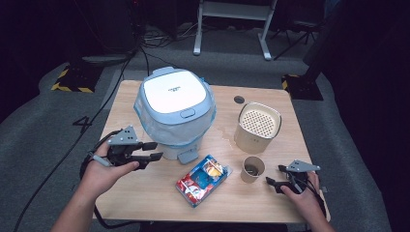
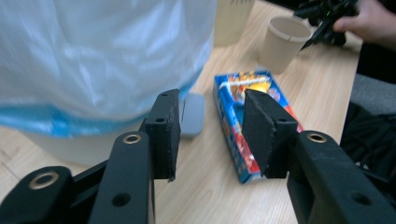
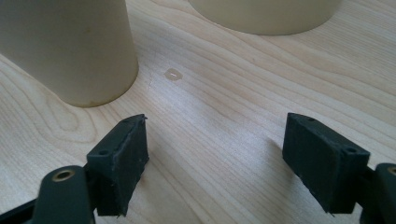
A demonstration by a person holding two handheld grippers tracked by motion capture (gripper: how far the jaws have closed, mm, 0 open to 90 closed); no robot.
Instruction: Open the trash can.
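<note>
Two hand-held grippers work over a pale wooden table (image 1: 145, 193). At the left, the left gripper (image 1: 150, 151) hovers with its jaws partly apart and nothing between them; just ahead of its fingertips stands a white-and-blue lidded bin lined with a clear, blue-edged plastic bag (image 1: 174, 108), whose bag bulges just beyond the left finger (image 2: 164, 126) in the left gripper view. Past the right finger (image 2: 261, 130) lies a flat blue-and-red snack packet (image 1: 203, 180). Farther right, a small tan paper cup (image 1: 252, 169) stands just before the right gripper (image 1: 274, 175), whose jaws gape empty over bare wood. Beyond the cup sits a cream cylindrical container with a perforated lid (image 1: 257, 126).
</note>
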